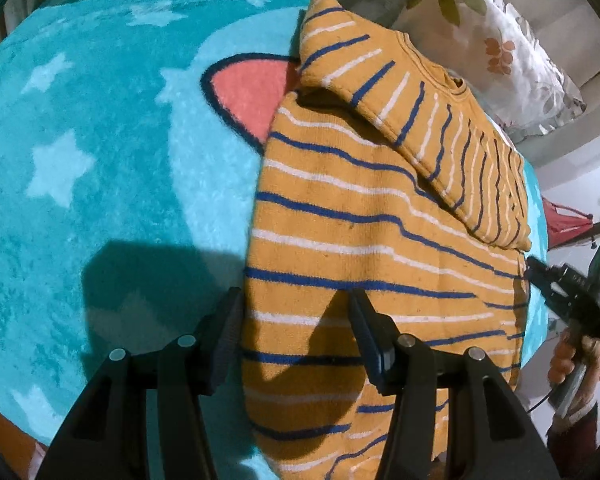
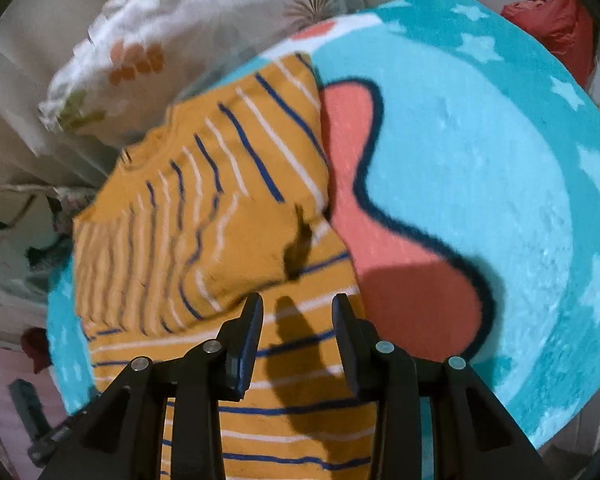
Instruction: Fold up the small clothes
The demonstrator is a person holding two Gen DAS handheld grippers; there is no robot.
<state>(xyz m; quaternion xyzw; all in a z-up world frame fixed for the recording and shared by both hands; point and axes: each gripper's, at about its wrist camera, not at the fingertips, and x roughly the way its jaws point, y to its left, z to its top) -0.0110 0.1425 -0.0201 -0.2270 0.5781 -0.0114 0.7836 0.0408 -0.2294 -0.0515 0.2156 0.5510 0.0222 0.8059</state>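
An orange shirt with blue and white stripes [image 1: 360,232] lies on a turquoise star-print blanket [image 1: 100,168]. Its upper part with the sleeve [image 1: 412,112] is folded over the body. My left gripper [image 1: 296,312] is open and empty, just above the shirt's left edge. The shirt also shows in the right wrist view [image 2: 204,216], with the folded sleeve part on top. My right gripper [image 2: 298,312] is open and empty, over the shirt's body near its right edge. The right gripper also shows in the left wrist view [image 1: 568,284], held in a hand beyond the shirt's right edge.
The blanket [image 2: 480,184] has a pink, dark-outlined cartoon shape [image 2: 384,240] beside the shirt. A floral pillow [image 1: 500,48] lies past the shirt's collar end; it also shows in the right wrist view [image 2: 172,40]. A red cloth [image 2: 552,28] is at the far right.
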